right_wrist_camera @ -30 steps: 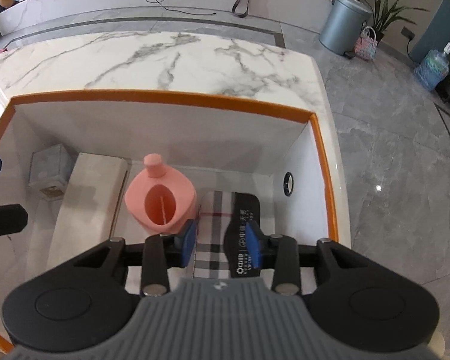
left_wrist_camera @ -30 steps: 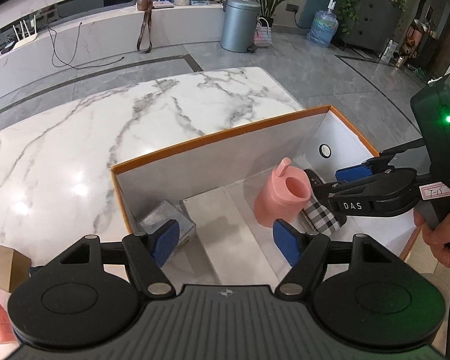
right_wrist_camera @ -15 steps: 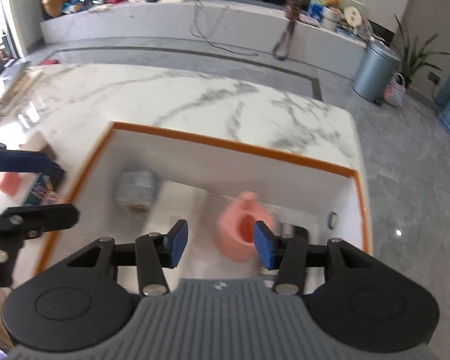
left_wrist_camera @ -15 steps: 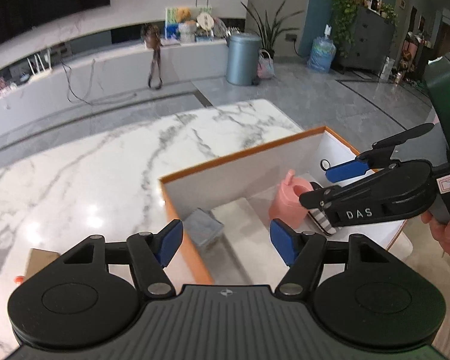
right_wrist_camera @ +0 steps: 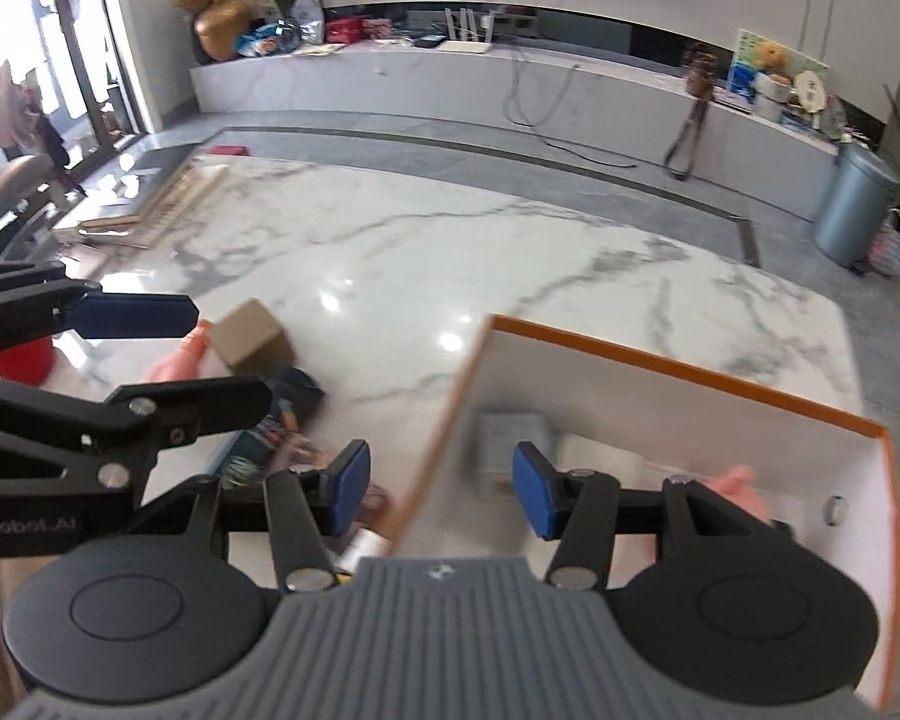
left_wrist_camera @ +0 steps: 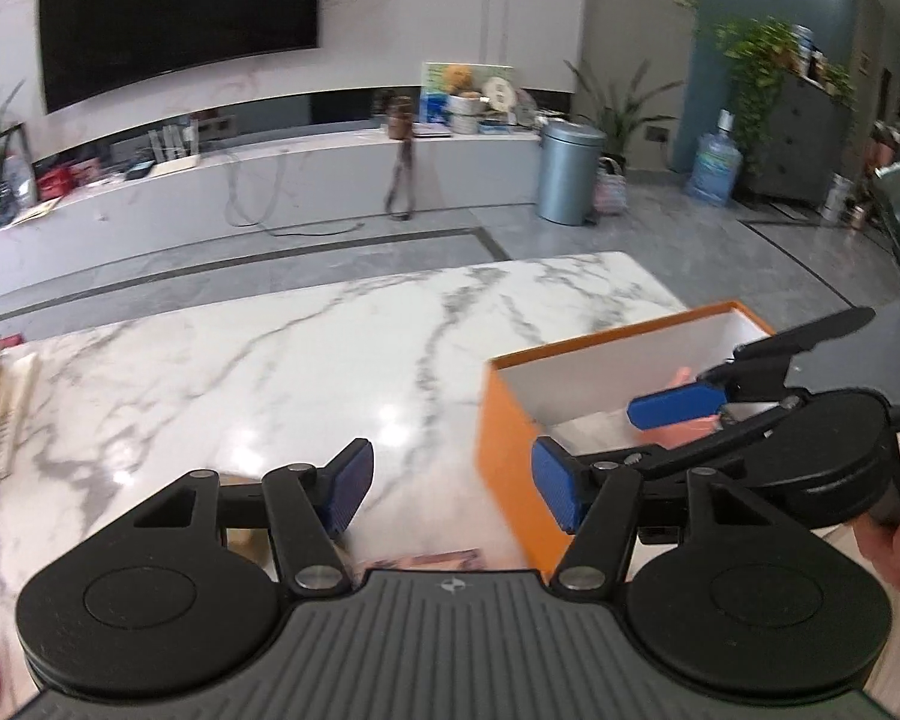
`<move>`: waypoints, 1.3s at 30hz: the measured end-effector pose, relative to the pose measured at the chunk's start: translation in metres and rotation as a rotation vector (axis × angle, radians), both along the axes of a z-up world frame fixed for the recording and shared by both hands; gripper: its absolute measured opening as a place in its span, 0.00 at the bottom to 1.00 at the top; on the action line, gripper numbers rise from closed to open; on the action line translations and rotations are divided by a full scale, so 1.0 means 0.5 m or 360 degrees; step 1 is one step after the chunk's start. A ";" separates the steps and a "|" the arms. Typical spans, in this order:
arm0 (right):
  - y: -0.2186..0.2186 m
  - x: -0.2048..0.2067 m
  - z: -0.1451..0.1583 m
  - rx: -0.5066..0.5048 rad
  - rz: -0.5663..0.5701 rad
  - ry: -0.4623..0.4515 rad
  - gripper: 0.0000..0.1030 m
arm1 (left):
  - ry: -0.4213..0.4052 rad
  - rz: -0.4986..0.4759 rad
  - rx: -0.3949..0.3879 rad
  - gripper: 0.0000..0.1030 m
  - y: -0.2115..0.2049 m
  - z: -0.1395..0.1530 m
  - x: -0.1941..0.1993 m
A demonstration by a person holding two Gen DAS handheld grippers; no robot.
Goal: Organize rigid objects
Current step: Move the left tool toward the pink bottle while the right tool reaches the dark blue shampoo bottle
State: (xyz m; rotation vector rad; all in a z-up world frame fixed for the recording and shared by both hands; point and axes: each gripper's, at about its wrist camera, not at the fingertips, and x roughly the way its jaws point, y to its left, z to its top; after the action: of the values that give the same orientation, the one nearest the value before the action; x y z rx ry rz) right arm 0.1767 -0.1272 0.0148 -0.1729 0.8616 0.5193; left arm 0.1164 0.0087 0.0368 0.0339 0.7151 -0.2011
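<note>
Orange-edged, white-lined box (right_wrist_camera: 678,402) sits at the right end of the marble desk (left_wrist_camera: 258,372); its long axis runs along the desk's right end. Inside it, a pink container (right_wrist_camera: 741,489) stands toward the far right wall, largely hidden behind the right gripper (right_wrist_camera: 441,489); its orientation cannot be read. A grey packet (right_wrist_camera: 510,432) in the box's left corner is blurred.

Left of the box on the desk: a small brown carton (right_wrist_camera: 252,339) set corner-on, a dark printed box (right_wrist_camera: 282,420) beside it, both smeared by motion, and a red object (right_wrist_camera: 21,357) cut off behind the left gripper (left_wrist_camera: 450,489).

Left gripper: jaws apart, just been closing, nothing between them. Right gripper: jaws apart, just been opening, nothing held; the box's left wall shows through the gap.
</note>
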 end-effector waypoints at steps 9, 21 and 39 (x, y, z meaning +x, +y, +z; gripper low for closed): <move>0.125 -0.024 -0.030 0.0061 0.0144 0.0060 0.53 | 0.0137 0.0226 -0.0060 0.67 0.137 -0.038 -0.016; 0.251 0.019 -0.122 0.0079 0.0139 0.0235 0.53 | 0.0303 0.0527 -0.0055 0.70 0.274 -0.111 0.017; 0.350 0.073 -0.225 -0.0085 0.0186 0.0422 0.52 | 0.0729 0.0714 -0.0175 0.61 0.328 -0.248 0.099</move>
State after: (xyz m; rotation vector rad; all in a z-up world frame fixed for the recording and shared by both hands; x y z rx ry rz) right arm 0.2130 0.0479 -0.0978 -0.2072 1.1292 0.6382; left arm 0.1657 0.1725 -0.0870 -0.2844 1.1452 0.1906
